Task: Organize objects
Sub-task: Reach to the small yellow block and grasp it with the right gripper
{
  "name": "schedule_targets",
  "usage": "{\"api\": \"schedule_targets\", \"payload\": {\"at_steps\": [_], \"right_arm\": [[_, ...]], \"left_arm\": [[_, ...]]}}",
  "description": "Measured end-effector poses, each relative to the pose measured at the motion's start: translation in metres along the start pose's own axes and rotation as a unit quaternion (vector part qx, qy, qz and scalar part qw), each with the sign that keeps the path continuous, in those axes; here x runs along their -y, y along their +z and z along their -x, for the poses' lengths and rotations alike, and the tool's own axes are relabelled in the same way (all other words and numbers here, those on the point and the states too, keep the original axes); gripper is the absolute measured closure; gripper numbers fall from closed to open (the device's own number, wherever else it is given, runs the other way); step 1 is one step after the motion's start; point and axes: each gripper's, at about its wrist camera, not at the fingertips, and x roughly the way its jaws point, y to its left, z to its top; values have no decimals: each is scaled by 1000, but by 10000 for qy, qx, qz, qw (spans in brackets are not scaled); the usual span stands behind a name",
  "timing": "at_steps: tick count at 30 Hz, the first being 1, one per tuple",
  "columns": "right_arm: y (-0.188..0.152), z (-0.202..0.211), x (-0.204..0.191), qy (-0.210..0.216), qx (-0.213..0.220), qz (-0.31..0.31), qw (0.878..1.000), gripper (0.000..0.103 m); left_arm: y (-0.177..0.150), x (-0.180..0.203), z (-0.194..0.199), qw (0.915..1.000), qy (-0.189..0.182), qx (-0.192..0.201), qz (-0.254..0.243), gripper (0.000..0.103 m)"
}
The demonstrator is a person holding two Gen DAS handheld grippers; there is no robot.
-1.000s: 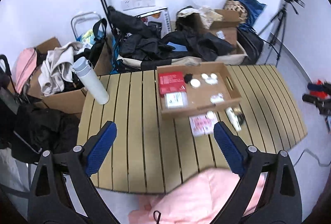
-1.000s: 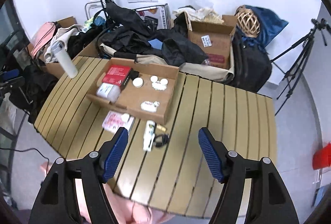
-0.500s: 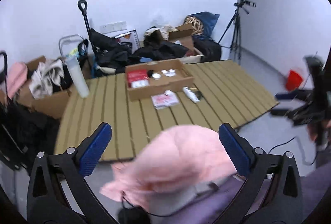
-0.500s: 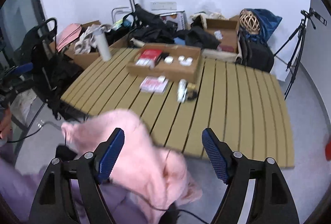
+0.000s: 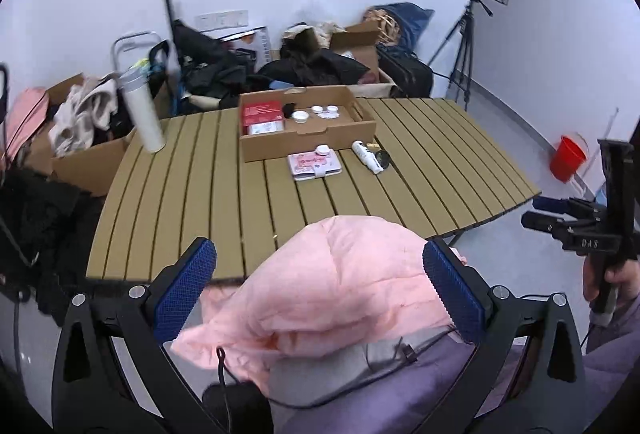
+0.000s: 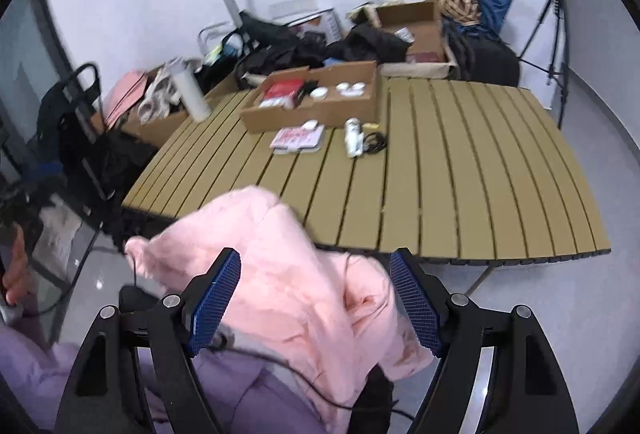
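An open cardboard box [image 5: 308,137] [image 6: 320,111] stands on the slatted wooden table [image 5: 208,218] [image 6: 472,169]. It holds a red packet [image 5: 261,111] and small white jars [image 5: 325,110]. In front of it lie a pink packet [image 5: 314,165] [image 6: 298,138], a white tube [image 5: 366,155] [image 6: 353,137] and a black cord [image 6: 376,141]. My left gripper [image 5: 320,286] and right gripper [image 6: 316,298] are open and empty, held back off the table's near edge above a pink garment [image 5: 332,294] [image 6: 288,282].
A white bottle [image 5: 143,109] [image 6: 193,93] stands at the table's far left. Boxes, bags and black clothes [image 5: 312,65] crowd the floor behind. A tripod [image 5: 466,45] and red bucket [image 5: 568,158] stand at right. The other hand-held gripper [image 5: 580,230] shows at right.
Both grippers pulled back from over the table to beyond its near edge and stayed open. The pink garment now fills the foreground of both views.
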Motion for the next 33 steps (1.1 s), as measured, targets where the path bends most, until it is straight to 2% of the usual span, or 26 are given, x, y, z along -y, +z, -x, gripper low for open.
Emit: {"api": "schedule_targets", "payload": {"at_steps": [2, 3, 4, 6, 9, 10, 12, 14, 15, 16, 17, 19, 21, 23, 25, 27, 29, 33], "right_arm": [[3, -9, 5, 30, -57, -47, 10000, 32], [7, -15, 8, 130, -65, -55, 9999, 44], [11, -21, 11, 221, -75, -64, 9997, 48], [26, -34, 17, 91, -33, 43, 9999, 48], [53, -57, 24, -195, 17, 363, 9991, 48], [63, -68, 28, -202, 10, 453, 9988, 49], [81, -92, 35, -181, -32, 589, 9981, 49], [104, -131, 46, -132, -158, 683, 9975, 55], [112, -147, 50, -105, -170, 730, 9971, 58], [121, -166, 54, -66, -181, 797, 9966, 59], [132, -192, 60, -43, -248, 864, 9959, 59], [144, -225, 67, 37, -356, 903, 9953, 60], [157, -262, 76, 90, -511, 882, 9947, 60], [165, -299, 81, 99, -726, 917, 9931, 61], [170, -325, 82, 182, -822, 965, 9918, 62], [172, -341, 82, 240, -881, 1004, 9907, 62], [172, -352, 81, 225, -914, 1058, 9899, 63], [170, -366, 84, 165, -1009, 975, 9900, 73]], "left_arm": [[8, 2, -21, 9999, -36, 12, -143, 0], [16, -1, -40, 9999, 26, -66, -124, 0], [23, -4, -56, 9998, 70, -193, -68, 2], [41, -12, -98, 9987, 22, -493, 160, 4], [64, -19, -162, 9958, 62, -801, 435, 17], [69, -19, -180, 9952, 98, -835, 497, 24], [80, -19, -223, 9946, 173, -841, 581, 29], [89, -16, -263, 9940, 335, -817, 645, 30], [93, -14, -285, 9929, 531, -849, 635, 30], [96, -12, -304, 9921, 668, -882, 598, 34], [98, -10, -320, 9917, 690, -912, 595, 40], [102, -8, -352, 9917, 532, -970, 657, 42], [103, -7, -375, 9901, 615, -1042, 706, 46], [101, -4, -394, 9890, 647, -1142, 684, 57], [99, -3, -407, 9886, 589, -1199, 692, 57], [97, -4, -413, 9880, 667, -1177, 749, 60], [98, -7, -417, 9874, 689, -1167, 812, 74], [100, -10, -423, 9885, 517, -1071, 938, 82]]}}
